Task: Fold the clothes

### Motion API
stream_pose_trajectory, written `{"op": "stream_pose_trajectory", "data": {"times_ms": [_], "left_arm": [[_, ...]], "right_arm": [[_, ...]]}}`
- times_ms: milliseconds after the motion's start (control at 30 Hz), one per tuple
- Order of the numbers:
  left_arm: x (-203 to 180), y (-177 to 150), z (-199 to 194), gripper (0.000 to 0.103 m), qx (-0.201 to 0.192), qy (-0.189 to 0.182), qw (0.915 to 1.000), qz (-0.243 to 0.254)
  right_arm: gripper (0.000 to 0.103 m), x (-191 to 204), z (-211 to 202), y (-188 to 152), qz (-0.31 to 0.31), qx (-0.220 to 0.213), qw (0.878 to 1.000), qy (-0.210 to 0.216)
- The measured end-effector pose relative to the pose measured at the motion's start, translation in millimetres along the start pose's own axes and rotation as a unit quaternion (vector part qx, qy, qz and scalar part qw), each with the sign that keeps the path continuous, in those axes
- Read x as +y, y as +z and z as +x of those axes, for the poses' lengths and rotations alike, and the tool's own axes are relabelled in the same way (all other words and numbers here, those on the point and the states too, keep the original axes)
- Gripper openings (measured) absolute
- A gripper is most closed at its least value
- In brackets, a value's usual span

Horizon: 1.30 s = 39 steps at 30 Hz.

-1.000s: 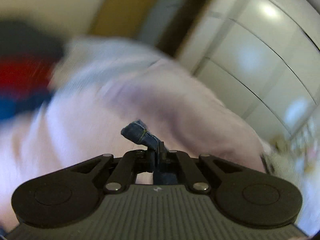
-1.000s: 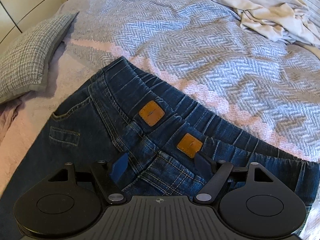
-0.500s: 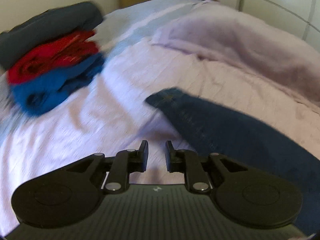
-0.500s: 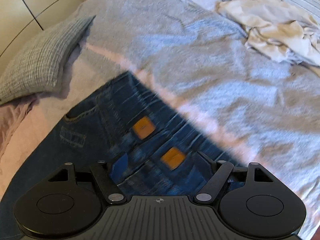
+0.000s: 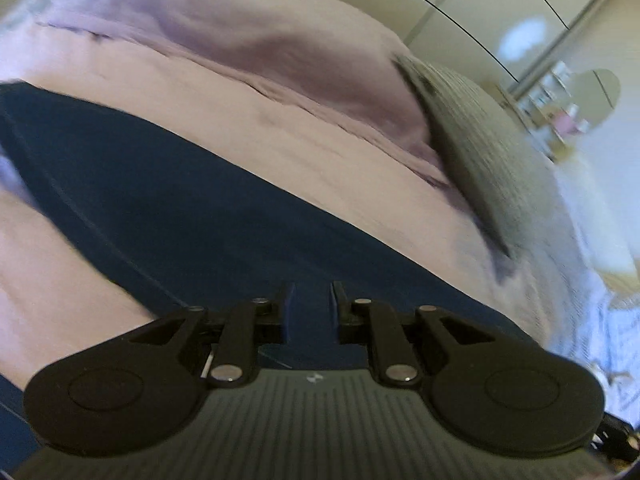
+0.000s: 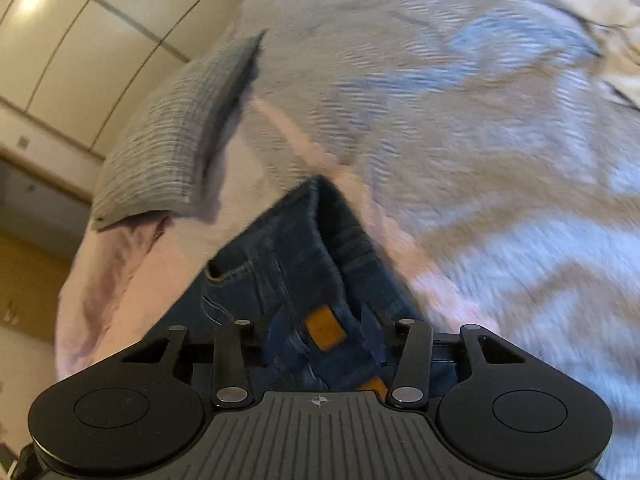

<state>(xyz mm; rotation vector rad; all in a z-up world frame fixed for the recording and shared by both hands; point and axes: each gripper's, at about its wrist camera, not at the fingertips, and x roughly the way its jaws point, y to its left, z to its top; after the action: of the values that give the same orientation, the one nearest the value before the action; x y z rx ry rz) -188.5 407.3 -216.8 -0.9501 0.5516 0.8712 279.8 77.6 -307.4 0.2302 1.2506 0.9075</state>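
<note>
The dark denim jeans [image 6: 304, 264] lie on the pink sheet [image 5: 320, 128] of the bed, their bunched waistband with tan leather patches clamped between the right gripper [image 6: 320, 336] fingers. The left gripper [image 5: 311, 304] hovers over a smooth jean leg, fingers apart. A ribbed grey pillow [image 6: 176, 140] lies beside.

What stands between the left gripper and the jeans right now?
Nothing visible does. The left gripper is open, its fingers just above the dark jeans, which lie on the pink sheet. The grey pillow lies off to the side.
</note>
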Motion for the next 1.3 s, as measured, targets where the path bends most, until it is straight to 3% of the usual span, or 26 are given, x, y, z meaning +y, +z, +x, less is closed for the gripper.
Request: {"op": "stream_pose_trajectory", "data": {"times_ms": [167,300,433,467,500,733,800,833,900,1033,1200,1300], "left_arm": [[-30.7,-6.6,25.2,0.013,0.016,-0.008,0.9998,0.01],[-41.1,-6.2,29.5,0.013,0.018,0.011,0.9995,0.023],[-45.9,-5.3,37.6,0.013,0.027,0.023,0.9991,0.024],[-47.7,-5.8,38.8,0.013,0.029,0.025,0.9989,0.027],[-49.5,-6.2,39.9,0.013,0.032,0.027,0.9987,0.029],[-60.0,-4.6,48.8,0.013,0.032,0.029,0.9967,0.07],[-59.8,-6.3,55.1,0.013,0.038,0.036,0.9962,0.07],[-60.0,-7.7,57.5,0.013,0.042,0.039,0.9957,0.072],[-60.7,-10.4,58.2,0.013,0.046,0.043,0.9947,0.081],[-57.1,-16.3,55.6,0.013,0.05,0.048,0.9934,0.092],[-50.0,-22.9,51.3,0.013,0.053,0.049,0.995,0.069],[-49.5,-26.3,48.8,0.013,0.056,0.048,0.995,0.066]], "right_arm": [[0.047,-8.9,30.4,27.0,-0.024,0.016,0.999,0.023],[0.047,-21.5,54.5,48.4,-0.004,0.016,0.998,0.067],[0.047,-12.4,65.3,59.1,-0.04,-0.003,0.996,0.081],[0.021,-10.1,68.0,61.8,-0.049,-0.008,0.995,0.084],[0.003,-7.8,70.7,64.5,-0.059,-0.013,0.994,0.087],[0.001,7.2,91.0,83.0,-0.12,-0.045,0.986,0.106],[0.002,-8.0,121.5,83.2,-0.098,-0.009,0.994,0.04],[0.002,-15.7,129.8,83.6,-0.077,0.002,0.996,0.043],[0.007,-25.6,135.1,86.3,-0.033,0.016,0.998,0.056],[0.06,-32.0,101.7,87.4,-0.014,0.02,0.996,0.081],[0.061,-57.6,53.1,63.7,-0.024,0.065,0.99,0.12],[0.061,-63.5,40.8,38.3,-0.034,0.097,0.987,0.121]]}}
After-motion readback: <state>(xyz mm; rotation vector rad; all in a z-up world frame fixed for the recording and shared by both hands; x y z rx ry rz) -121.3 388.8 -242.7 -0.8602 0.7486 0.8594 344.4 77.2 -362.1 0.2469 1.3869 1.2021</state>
